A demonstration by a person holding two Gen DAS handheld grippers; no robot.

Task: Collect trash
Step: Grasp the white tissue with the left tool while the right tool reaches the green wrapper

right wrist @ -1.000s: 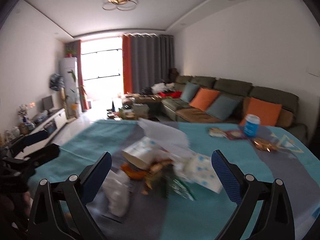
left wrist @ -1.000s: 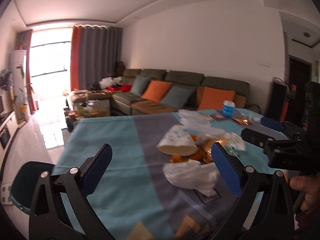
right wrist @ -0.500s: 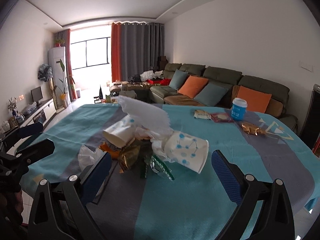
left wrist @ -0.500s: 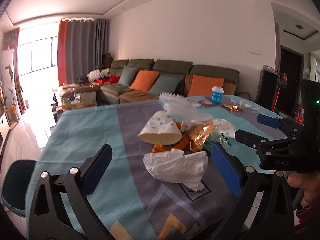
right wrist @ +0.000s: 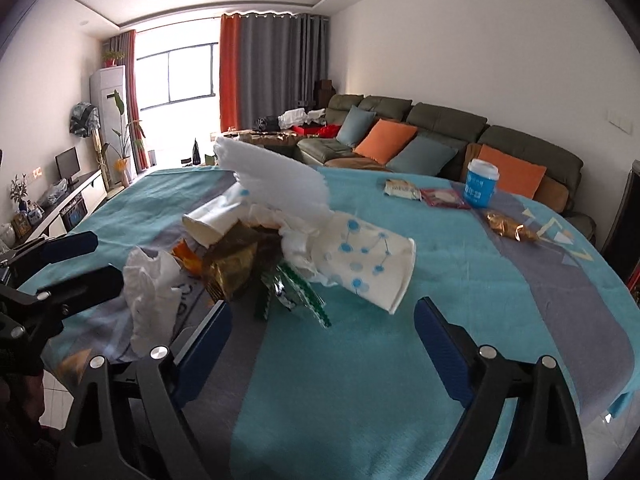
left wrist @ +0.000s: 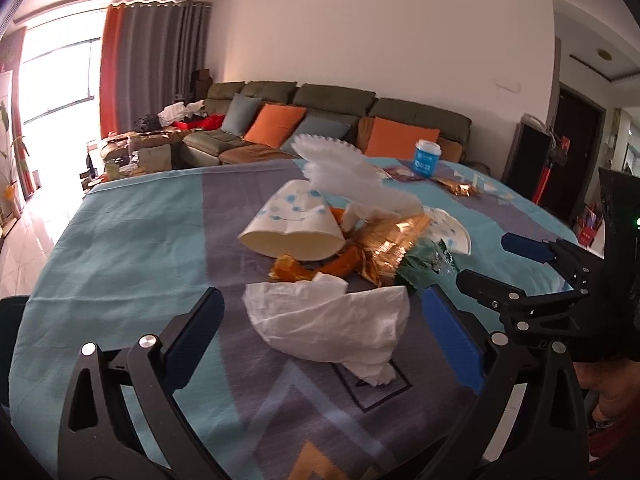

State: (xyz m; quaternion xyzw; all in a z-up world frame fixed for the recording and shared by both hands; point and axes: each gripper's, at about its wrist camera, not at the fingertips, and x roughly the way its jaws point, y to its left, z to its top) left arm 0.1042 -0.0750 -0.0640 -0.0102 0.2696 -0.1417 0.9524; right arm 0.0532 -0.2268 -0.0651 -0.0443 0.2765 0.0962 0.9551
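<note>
Both jaws empty. My left gripper (left wrist: 320, 332) stands wide open, and the crumpled tissue (left wrist: 332, 320) lies straight ahead between its pads (left wrist: 452, 340) without touching either. Its long axis runs roughly across the gap, with a twisted tail trailing towards me.

My right gripper (right wrist: 322, 344) is open too; its jaws have just been closing a little, nothing between them. It faces the tipped paper cup (right wrist: 366, 264), which lies on its side just ahead and slightly above the gap, with its mouth pointing to the lower right in the right wrist view.

Judgement: left is nearer the tissue, right is nearer that cup. Tissue is the easier first grab, since it is already bracketed.

The pile sits mid-bench on the teal-and-grey cloth (right wrist: 440, 320): second paper cup (left wrist: 296, 228), also on its side and dented, gold foil wrapper (left wrist: 392, 240), green wrapper (right wrist: 296, 292), orange scraps (left wrist: 316, 268), white fluted paper (right wrist: 272, 184) on top.

Both cups look empty, though their interiors are only partly visible. The blue tub (right wrist: 480, 184) at the far end stands upright with its lid on; contents unknown. No bin in view, so the drop-off point is undetermined.
</note>
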